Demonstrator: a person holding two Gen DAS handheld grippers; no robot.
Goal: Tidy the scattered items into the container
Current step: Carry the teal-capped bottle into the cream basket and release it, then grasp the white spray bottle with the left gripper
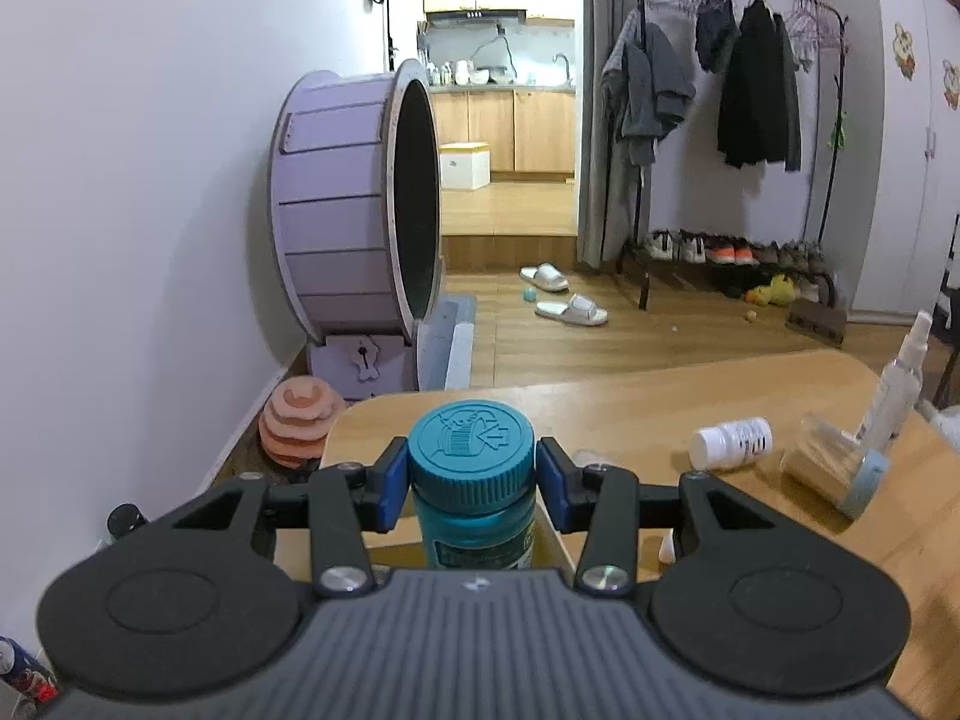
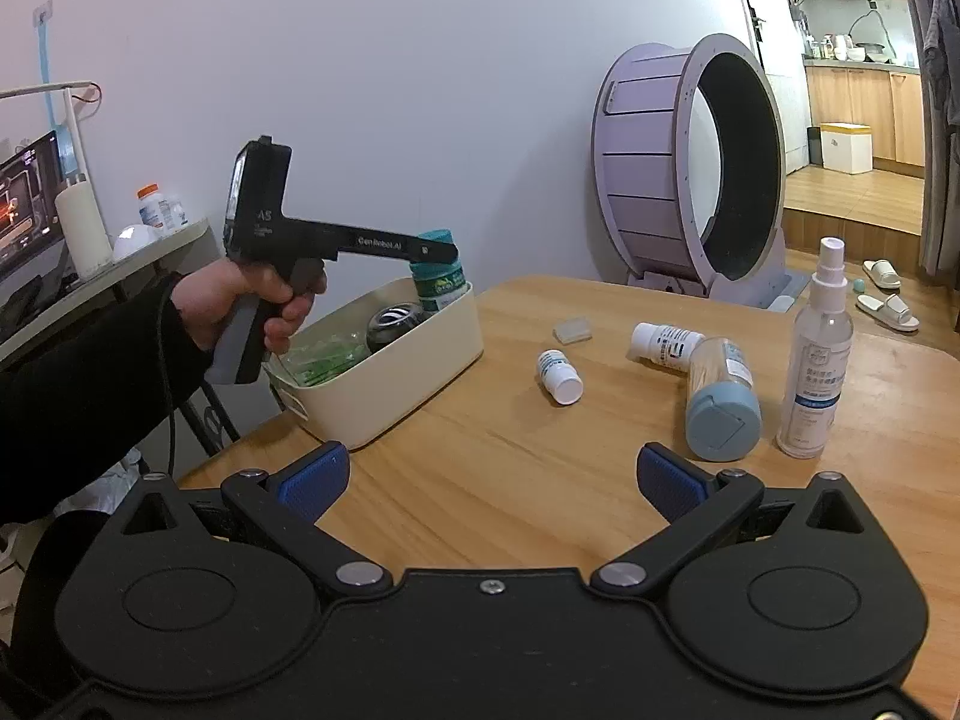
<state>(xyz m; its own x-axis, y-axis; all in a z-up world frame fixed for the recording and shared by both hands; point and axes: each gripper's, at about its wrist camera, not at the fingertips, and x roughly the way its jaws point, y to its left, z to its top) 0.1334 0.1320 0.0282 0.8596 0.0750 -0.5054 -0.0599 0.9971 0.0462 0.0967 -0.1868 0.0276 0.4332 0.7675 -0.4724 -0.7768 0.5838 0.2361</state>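
The left gripper (image 1: pixel 474 483) pinches the teal bottle (image 1: pixel 471 456) over the box (image 2: pixel 396 378). Lower it gently, then let go. The right gripper (image 2: pixel 489 477) has its fingers spread, holding nothing.

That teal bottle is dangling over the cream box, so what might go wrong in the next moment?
1. The left gripper holds the teal-capped bottle only by its cap; it could slip out early.
2. The cream bin already holds a dark round jar and green packets, so the bottle may land on them and tip.
3. The bin sits near the table edge; a knock could shove it off.
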